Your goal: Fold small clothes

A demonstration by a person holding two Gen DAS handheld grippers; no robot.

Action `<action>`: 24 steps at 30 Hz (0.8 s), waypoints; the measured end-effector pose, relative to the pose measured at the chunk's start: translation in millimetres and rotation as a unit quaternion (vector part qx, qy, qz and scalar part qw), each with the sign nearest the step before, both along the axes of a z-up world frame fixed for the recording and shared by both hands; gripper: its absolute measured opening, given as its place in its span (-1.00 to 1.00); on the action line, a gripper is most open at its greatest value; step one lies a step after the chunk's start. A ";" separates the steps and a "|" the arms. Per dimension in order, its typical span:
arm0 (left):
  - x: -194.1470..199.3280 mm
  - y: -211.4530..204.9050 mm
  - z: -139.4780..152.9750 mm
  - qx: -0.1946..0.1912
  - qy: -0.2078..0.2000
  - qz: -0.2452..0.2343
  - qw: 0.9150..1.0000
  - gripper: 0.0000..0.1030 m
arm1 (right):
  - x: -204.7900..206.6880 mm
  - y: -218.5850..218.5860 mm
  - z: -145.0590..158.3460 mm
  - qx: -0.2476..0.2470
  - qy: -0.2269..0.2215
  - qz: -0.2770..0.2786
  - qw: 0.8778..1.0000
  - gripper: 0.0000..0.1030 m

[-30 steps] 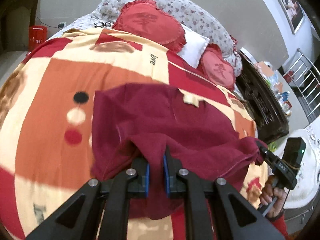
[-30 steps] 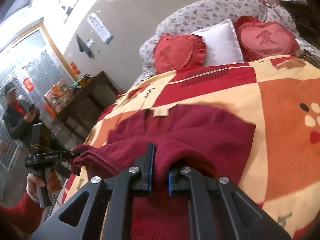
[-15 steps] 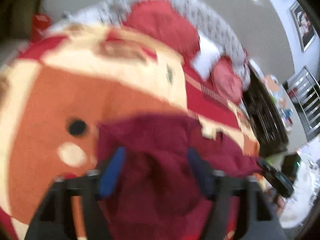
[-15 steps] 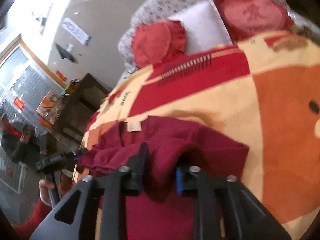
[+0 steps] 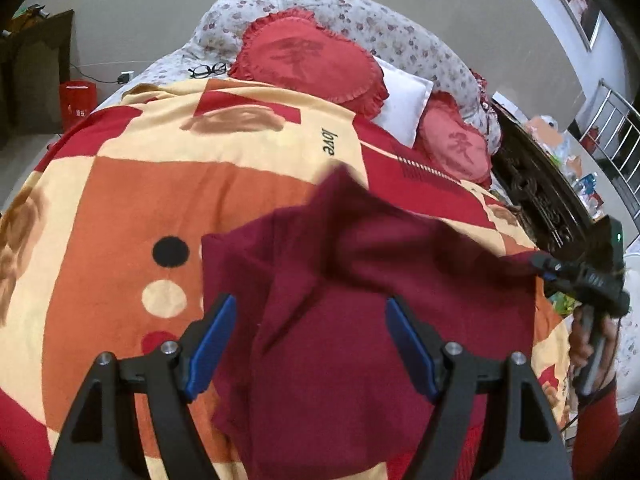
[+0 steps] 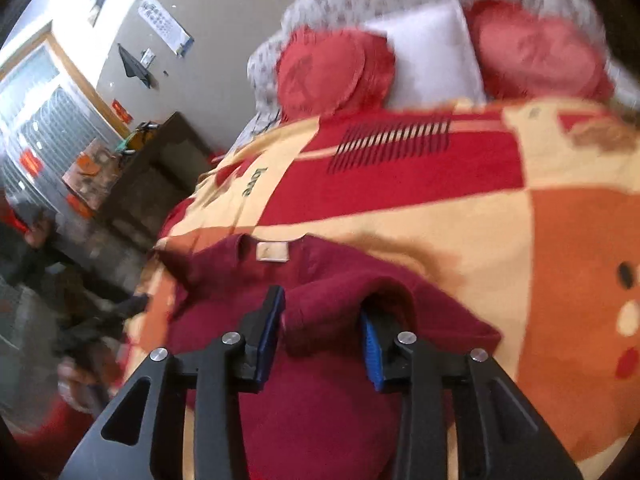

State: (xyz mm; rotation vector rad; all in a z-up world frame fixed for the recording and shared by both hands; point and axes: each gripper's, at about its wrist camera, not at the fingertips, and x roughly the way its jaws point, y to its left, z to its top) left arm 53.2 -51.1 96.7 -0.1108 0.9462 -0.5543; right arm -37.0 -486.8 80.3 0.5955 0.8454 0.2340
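Maroon cloth, a small garment (image 5: 360,320), is spread on the patterned blanket (image 5: 132,208) of the bed, folded over on itself, with its pale neck label (image 6: 273,251) turned toward the pillows. One second earlier a bunched fold of it was pinched tight between the blue pads of both grippers and held up off the blanket. That hold has since been given up on the left: the jaws of the left gripper (image 5: 310,344) are now seen spread wide, their pads well apart on either side of the cloth and touching none of it, and the fold that was raised has dropped back onto the garment. On the right gripper (image 6: 324,338) the jaws are opening; a rounded hump of the cloth is between the pads, though firm pressure on it can no longer be made out in the blurred right wrist view. In the left wrist view the right gripper is seen at the garment's far corner, gripped by a hand (image 5: 588,340). Two red heart cushions (image 5: 308,60) and a white pillow (image 5: 404,100) are unmoved at the head of the bed.
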 end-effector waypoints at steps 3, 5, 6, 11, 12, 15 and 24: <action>2.8 1.1 -0.7 0.003 -0.003 0.000 1.000 0.56 | -20.8 -31.9 4.4 0.037 -0.023 -0.033 0.998 0.31; 8.6 0.7 -0.9 0.006 -0.005 0.002 1.000 0.56 | -36.4 -44.9 6.5 0.035 -0.032 -0.059 0.997 0.33; 11.9 0.0 -0.8 0.007 -0.005 0.002 1.000 0.56 | -43.5 -43.4 7.7 0.027 -0.041 -0.060 0.997 0.33; 38.7 -13.3 -7.7 0.011 -0.007 0.023 1.000 0.56 | -40.9 10.8 5.1 -0.066 -0.063 -0.015 0.996 0.26; 47.3 -19.3 -12.0 0.013 -0.002 0.028 1.000 0.56 | -33.7 18.6 1.5 -0.078 -0.064 -0.007 0.995 0.20; 69.2 -33.2 -24.0 0.036 0.008 0.047 0.998 0.52 | -0.9 18.2 -22.0 -0.097 -0.027 -0.039 0.994 -0.15; 89.3 -41.1 -40.7 0.102 -0.006 0.065 0.993 0.04 | 22.5 6.3 -36.8 -0.115 0.002 -0.095 0.989 -0.25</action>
